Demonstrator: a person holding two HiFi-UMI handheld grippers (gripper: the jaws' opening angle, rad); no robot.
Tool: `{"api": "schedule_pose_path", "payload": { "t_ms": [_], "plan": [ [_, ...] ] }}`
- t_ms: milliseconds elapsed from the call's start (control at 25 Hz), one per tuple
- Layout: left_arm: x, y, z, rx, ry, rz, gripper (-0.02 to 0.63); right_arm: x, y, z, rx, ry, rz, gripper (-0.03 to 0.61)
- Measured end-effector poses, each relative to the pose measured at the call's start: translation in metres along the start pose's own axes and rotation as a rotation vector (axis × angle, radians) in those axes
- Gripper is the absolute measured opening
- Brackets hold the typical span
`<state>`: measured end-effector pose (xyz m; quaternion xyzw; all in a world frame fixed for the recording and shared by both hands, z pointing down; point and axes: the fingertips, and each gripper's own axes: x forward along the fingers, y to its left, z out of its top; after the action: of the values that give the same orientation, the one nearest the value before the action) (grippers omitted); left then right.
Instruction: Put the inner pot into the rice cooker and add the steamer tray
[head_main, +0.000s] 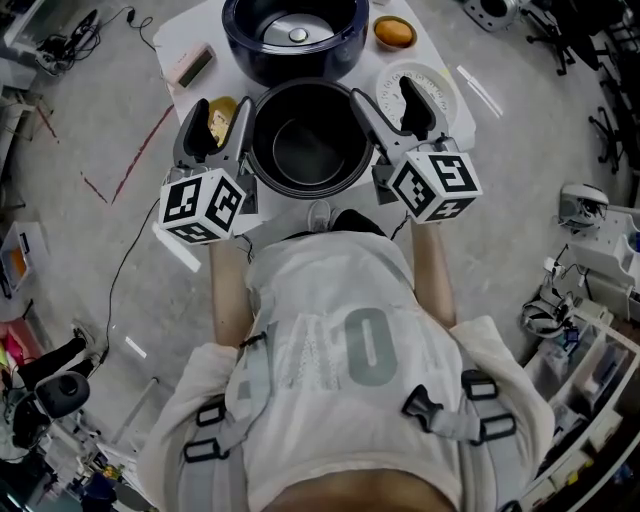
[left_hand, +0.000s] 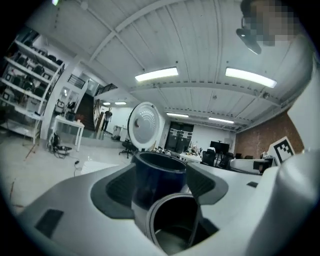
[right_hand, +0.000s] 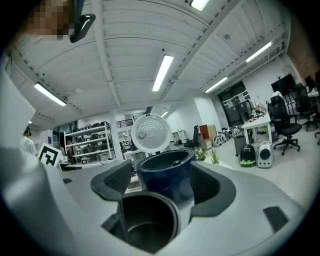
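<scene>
The black inner pot (head_main: 310, 150) stands on the white table (head_main: 185, 35), just in front of the dark blue rice cooker (head_main: 245, 55), whose lid (right_hand: 151, 132) is up. My left gripper (head_main: 218, 118) is at the pot's left side and my right gripper (head_main: 386, 97) at its right side. Both are open. In the left gripper view the pot (left_hand: 175, 227) sits low between the jaws, with the cooker (left_hand: 157, 177) behind; the right gripper view shows the pot (right_hand: 145, 225) likewise. The white steamer tray (head_main: 440, 85) lies right of the pot, partly under my right gripper.
An orange object (head_main: 394, 32) lies beside the cooker at the right, and a small box (head_main: 192, 66) at the table's left. A yellow item (head_main: 221, 122) is under the left gripper. Cables and equipment surround the table on the floor.
</scene>
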<state>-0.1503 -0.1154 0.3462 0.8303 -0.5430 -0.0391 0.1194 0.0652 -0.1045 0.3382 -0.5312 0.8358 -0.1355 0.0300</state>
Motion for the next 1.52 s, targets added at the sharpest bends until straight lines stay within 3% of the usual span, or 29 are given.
{"api": "schedule_pose_path", "payload": {
  "t_ms": [120, 280, 560, 760, 1000, 1280, 1520],
  "plan": [
    [0.0, 0.007, -0.031, -0.104, 0.068, -0.015, 0.295, -0.004, -0.018, -0.024, 0.085, 0.046, -0.018, 0.359],
    [-0.005, 0.014, -0.068, -0.17, 0.143, -0.019, 0.295, -0.008, -0.034, -0.061, 0.167, 0.113, -0.034, 0.356],
    [-0.008, 0.032, -0.094, -0.297, 0.163, -0.07, 0.295, 0.0, -0.026, -0.114, 0.268, 0.192, -0.012, 0.347],
    [-0.011, 0.024, -0.12, -0.318, 0.238, -0.096, 0.295, -0.002, -0.017, -0.137, 0.303, 0.249, 0.02, 0.336],
    [-0.01, 0.018, -0.136, -0.282, 0.298, -0.114, 0.291, 0.005, -0.008, -0.144, 0.285, 0.273, 0.049, 0.311],
    [-0.01, 0.011, -0.139, -0.273, 0.322, -0.176, 0.215, 0.005, -0.008, -0.151, 0.184, 0.297, 0.027, 0.264],
    [-0.01, 0.009, -0.139, -0.183, 0.335, -0.189, 0.196, 0.005, -0.012, -0.156, 0.09, 0.321, -0.008, 0.212]
  ]
}}
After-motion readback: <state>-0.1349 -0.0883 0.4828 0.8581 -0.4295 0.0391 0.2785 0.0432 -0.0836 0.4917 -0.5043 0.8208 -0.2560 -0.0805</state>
